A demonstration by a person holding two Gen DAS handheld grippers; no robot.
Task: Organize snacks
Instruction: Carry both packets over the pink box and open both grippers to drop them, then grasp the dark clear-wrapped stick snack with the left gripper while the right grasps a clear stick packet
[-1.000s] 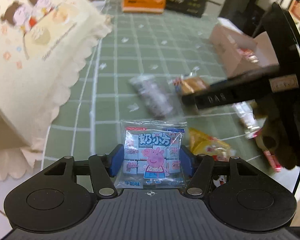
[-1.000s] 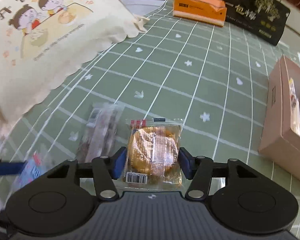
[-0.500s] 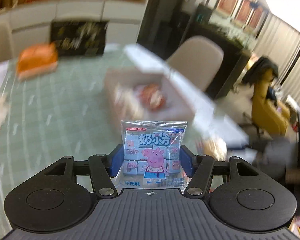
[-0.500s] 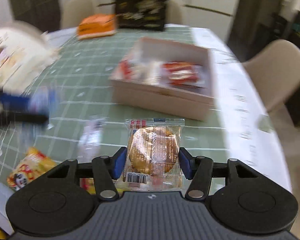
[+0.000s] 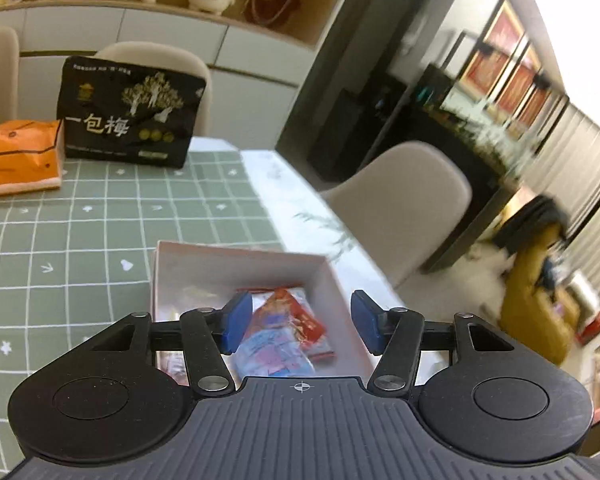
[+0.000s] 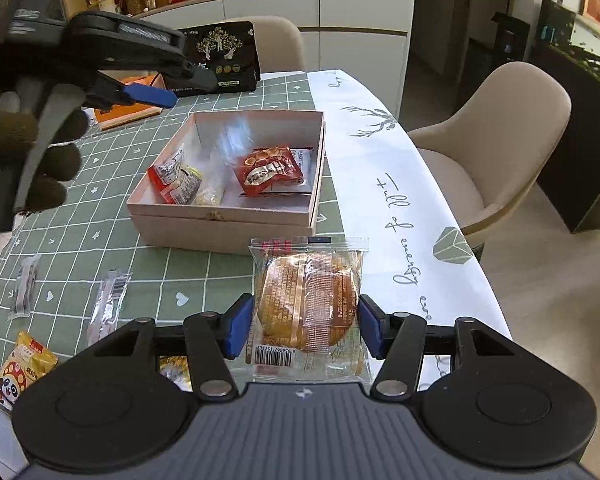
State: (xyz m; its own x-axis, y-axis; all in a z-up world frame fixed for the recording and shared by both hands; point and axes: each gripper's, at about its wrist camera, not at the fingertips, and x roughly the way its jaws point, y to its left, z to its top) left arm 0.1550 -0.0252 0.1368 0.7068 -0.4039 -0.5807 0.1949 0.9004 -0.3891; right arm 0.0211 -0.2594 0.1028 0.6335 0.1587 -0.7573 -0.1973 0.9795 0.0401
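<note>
The left claw (image 5: 300, 322) is open. Its blue pads have just been closing in a bit, but they aren't squeezing anything. The blue-and-pink snack packet (image 5: 274, 346) shows up as a blur below the gap, loose and down inside the pink box (image 5: 240, 250), partly over a red packet (image 5: 300, 320) that's already in there. From the right wrist view, that same claw hangs over the far left corner of the box, held by a hand in a dark fuzzy glove (image 6: 40, 148), and there's a pale smear in the box under it.

The right claw (image 6: 306, 320) is clamped on a round golden cake in a clear wrapper (image 6: 308, 304), one pad on each side and the barcode end nearest the camera. It's sitting just on the near side of the box, not over it.

Inside the box there's the red packet in the middle, a red-and-white one (image 6: 172, 178) against the left wall and a pale yellowish one (image 6: 210, 188) right beside that.

A few more snacks are lying around on the green checked tablecloth (image 6: 80, 220) near left of the box: two clear-wrapped sticks (image 6: 108, 304) and a yellow panda packet (image 6: 20, 364) at the near edge.

At the far end of the table stand a black bag with gold trees (image 5: 132, 112) and an orange tissue pack (image 5: 16, 152) to its left. A beige chair (image 6: 492, 132) is off on the right.
</note>
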